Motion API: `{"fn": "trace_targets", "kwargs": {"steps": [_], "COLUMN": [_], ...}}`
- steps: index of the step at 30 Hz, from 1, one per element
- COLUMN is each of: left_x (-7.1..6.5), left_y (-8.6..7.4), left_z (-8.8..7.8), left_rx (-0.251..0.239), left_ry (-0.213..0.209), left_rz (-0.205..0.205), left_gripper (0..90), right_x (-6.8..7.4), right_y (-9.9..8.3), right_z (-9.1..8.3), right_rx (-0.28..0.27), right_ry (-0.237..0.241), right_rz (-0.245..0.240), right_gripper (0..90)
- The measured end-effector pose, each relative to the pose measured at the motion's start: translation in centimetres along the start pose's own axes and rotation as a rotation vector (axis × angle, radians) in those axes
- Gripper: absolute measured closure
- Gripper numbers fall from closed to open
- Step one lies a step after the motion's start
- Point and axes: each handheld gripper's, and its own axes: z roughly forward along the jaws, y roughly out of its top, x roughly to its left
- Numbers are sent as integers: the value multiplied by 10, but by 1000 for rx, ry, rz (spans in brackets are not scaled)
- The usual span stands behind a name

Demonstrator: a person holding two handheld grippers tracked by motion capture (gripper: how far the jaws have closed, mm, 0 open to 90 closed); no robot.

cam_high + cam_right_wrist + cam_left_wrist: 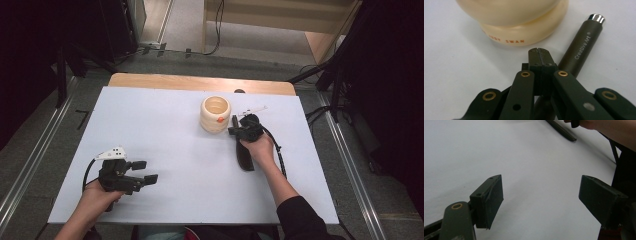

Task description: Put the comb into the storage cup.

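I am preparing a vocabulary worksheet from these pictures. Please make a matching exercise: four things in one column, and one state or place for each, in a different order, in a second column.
Column one:
1. left gripper
2. right gripper
3. cream holder
4. dark pen

Column two:
A. lies flat on the table
B. jaws wide apart
C. stands upright
D. jaws pressed together

Pairs: 1-B, 2-D, 3-C, 4-A
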Motion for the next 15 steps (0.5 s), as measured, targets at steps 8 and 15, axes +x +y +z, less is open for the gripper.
{"fn": "trace_targets", "kwargs": {"steps": [8, 15], "left_x": [0, 0], "left_y": [0, 0], "left_z": [0, 0], "left_rx": [0, 0], "left_ry": [0, -1], "left_rz": [1, 2], "left_gripper": [202, 202], "right_x": [-10, -20], "right_y": [-1, 1], "right_z": [-3, -4], "right_rx": [0, 2], "right_ry": [-20, -37], "right_rz": [20, 42], "right_gripper": [878, 878]}}
